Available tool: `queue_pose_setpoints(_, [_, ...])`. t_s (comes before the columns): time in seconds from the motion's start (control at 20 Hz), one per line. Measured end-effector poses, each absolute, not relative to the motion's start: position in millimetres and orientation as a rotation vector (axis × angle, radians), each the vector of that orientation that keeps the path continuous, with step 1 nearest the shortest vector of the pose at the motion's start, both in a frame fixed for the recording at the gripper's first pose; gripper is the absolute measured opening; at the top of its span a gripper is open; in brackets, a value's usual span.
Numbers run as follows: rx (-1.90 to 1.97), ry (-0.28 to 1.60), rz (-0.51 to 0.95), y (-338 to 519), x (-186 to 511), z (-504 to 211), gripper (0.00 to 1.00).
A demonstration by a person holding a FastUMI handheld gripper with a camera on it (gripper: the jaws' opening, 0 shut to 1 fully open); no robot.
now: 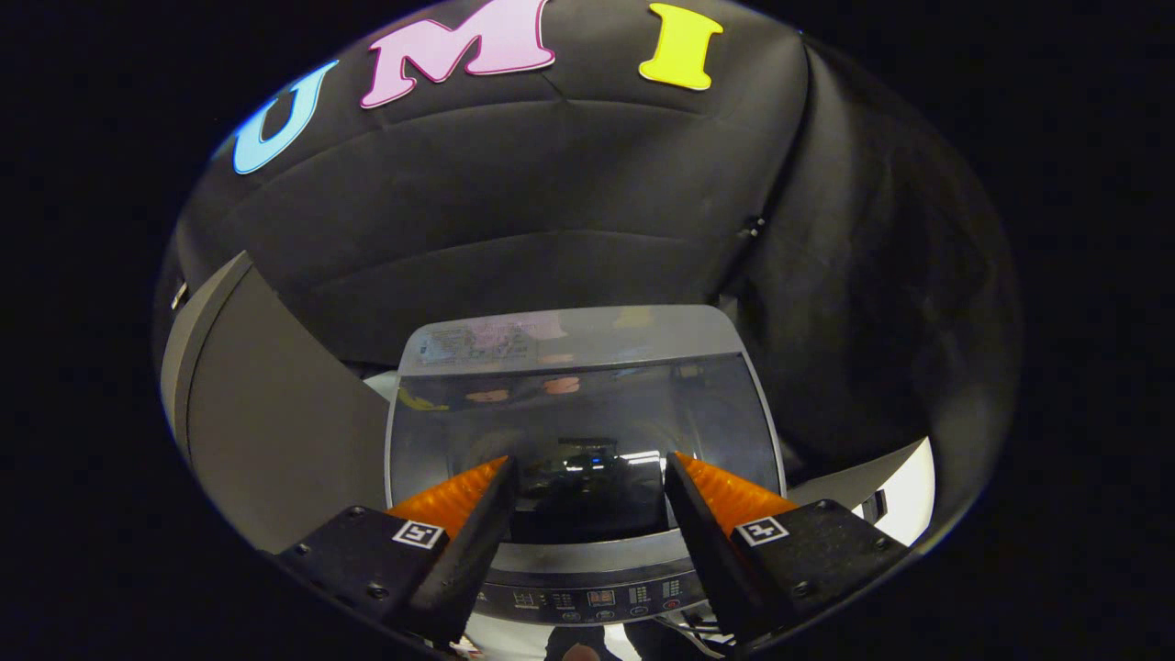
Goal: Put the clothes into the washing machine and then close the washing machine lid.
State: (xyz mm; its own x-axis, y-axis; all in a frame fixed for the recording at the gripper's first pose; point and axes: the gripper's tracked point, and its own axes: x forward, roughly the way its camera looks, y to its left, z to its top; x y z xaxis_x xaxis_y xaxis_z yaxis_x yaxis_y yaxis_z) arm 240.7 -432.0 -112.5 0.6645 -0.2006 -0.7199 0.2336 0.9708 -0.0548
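Can't really see inside the washing machine (587,431) from where the gripper view looks. The lid (578,431) is dark glass and shiny, so it mostly throws back reflections, and whether any clothes sit in the drum under it is anyone's guess. The control panel (597,601) at the near edge is half hidden behind the two fingers, and its buttons are too small to make out. There's a sticker on the grey strip at the back of the lid, unreadable.

The machine is a top-loader, sitting straight ahead of the gripper (587,468), panel end nearest and the back end toward the black cloth wall (551,211). The lid looks to be lying flat and down over the opening, running near-to-far along the machine.

A grey panel (266,422) stands off to the left side of the machine, cut off at its lower end.

The gripper is spread wide, nothing between its fingers, both tips hovering above the lid's near half. I can't tell if they touch the glass.
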Motion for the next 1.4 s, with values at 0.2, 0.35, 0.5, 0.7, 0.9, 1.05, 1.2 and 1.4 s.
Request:
queue_pose_setpoints(0.2, [0.041,0.643,-0.226,-429,247,-58,0.99])
queue_pose_setpoints(0.35, [0.041,0.506,-0.216,-427,249,-8,0.99])
queue_pose_setpoints(0.5, [0.045,0.374,-0.195,-423,247,38,0.99])
queue_pose_setpoints(0.7, [0.059,0.177,-0.132,-401,230,109,0.99])
queue_pose_setpoints(0.9, [0.052,0.032,-0.091,-387,215,158,0.99])
queue_pose_setpoints(1.05, [0.045,-0.043,-0.084,-374,202,182,0.99])
queue_pose_setpoints(1.2, [0.049,-0.095,-0.085,-361,180,198,0.98])
queue_pose_setpoints(1.4, [0.057,-0.161,-0.118,-359,150,216,0.98])
